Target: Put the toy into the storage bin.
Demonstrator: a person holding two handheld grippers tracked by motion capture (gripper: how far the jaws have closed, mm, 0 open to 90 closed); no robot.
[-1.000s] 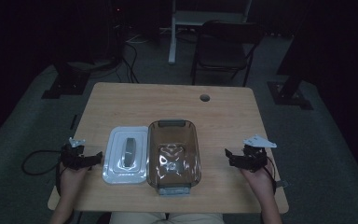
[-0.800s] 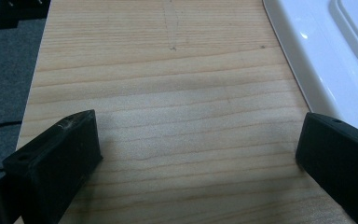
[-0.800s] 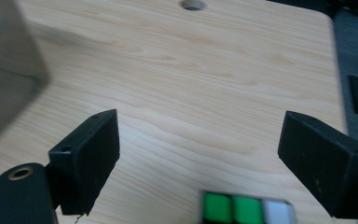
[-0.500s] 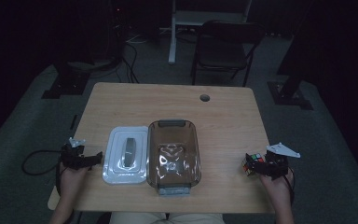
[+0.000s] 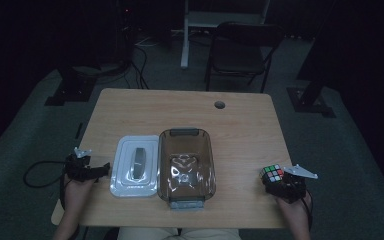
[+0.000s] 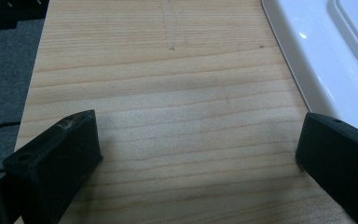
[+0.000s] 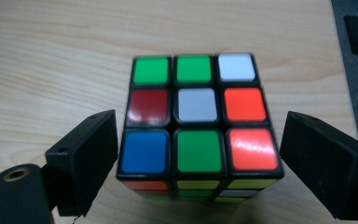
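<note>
Since a second ago my right gripper [image 7: 200, 154] has swung outward and sunk toward the near right corner of the pale wooden tabletop [image 5: 240, 125], and its fingers [image 7: 86, 154] have just been opening around the scrambled plastic puzzle cube with coloured stickers [image 7: 198, 121]. That cube now sits on the wood squarely between the two black fingers, its near corner almost against the left finger and a narrow gap showing at the right one; the pads stand at their widest and I judge they press on nothing yet. My left gripper [image 6: 191, 149] has kept its place, fingers spread wide over bare wood with nothing between them, the white plastic lid [image 6: 326, 51] just beyond its right finger. Further off from both sets of fingers, past the lid, lies the clear brown plastic container [image 5: 186, 165].

My worry is the fit: the cube nearly fills the span, so a slightly skewed approach could nudge it rather than straddle it, and it lies close to the table's right edge. Closing off-centre could also twist a layer and let it slip out.
</note>
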